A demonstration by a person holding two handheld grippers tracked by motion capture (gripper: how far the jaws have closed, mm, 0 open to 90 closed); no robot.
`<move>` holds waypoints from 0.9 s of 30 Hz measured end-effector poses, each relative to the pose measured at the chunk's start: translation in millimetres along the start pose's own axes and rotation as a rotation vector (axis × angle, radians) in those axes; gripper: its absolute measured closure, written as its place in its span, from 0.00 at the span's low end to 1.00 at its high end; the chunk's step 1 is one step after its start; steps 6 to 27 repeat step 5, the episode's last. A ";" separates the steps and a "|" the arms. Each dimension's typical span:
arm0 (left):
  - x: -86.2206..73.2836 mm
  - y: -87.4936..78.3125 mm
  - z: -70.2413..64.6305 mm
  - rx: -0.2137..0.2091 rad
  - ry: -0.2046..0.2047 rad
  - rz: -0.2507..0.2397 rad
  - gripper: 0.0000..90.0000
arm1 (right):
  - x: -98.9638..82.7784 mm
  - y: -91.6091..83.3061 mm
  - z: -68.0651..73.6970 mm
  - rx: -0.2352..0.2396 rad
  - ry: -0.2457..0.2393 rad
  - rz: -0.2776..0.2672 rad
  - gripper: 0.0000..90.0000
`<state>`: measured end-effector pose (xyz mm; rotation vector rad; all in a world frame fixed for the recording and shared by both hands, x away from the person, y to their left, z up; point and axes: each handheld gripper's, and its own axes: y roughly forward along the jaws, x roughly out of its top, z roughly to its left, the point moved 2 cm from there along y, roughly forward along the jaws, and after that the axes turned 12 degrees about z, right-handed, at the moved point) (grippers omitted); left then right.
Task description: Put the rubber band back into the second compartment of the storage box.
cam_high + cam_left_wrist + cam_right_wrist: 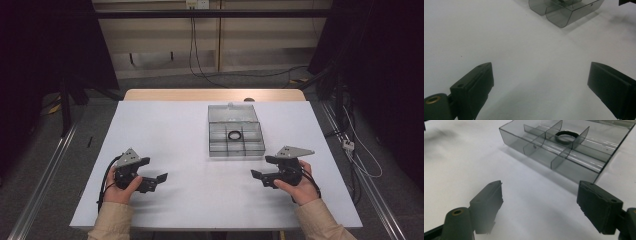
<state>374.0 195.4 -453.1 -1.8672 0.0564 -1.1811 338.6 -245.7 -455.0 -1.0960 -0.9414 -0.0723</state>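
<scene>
Right hand-held gripper (257, 176): jaws spread, empty, low over the white bench (190, 150). Left hand-held gripper (161, 177): spread too, holding nothing. Ahead, clear compartment box (236, 138), long axis across the bench, open lid toward the far edge. Black ring (235, 135) flat in a middle compartment. Risk: jaws catching thin dividers, shoving the light box.

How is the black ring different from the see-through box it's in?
The black ring is dark and solid-looking, while the see-through box is smoky clear plastic. The ring is round; the box is squarish with straight dividers. The ring is small and fits in one middle compartment; the box is much bigger, with several compartments and its lid open. Both lie flat on the white table, away from both grippers.
</scene>
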 end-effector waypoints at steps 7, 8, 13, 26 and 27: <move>0.4 1.4 0.6 -0.001 -0.004 0.002 0.07 | -11.8 -3.2 -0.6 -0.010 -0.006 -0.013 0.21; 0.4 1.4 0.6 -0.001 -0.004 0.002 0.07 | -11.8 -3.2 -0.6 -0.010 -0.006 -0.013 0.21; 0.4 1.4 0.6 -0.001 -0.004 0.002 0.07 | -11.8 -3.2 -0.6 -0.010 -0.006 -0.013 0.21; 0.4 1.4 0.6 -0.001 -0.004 0.002 0.07 | -11.8 -3.2 -0.6 -0.010 -0.006 -0.013 0.21; 0.4 1.4 0.6 -0.001 -0.004 0.002 0.07 | -11.8 -3.2 -0.6 -0.010 -0.006 -0.013 0.21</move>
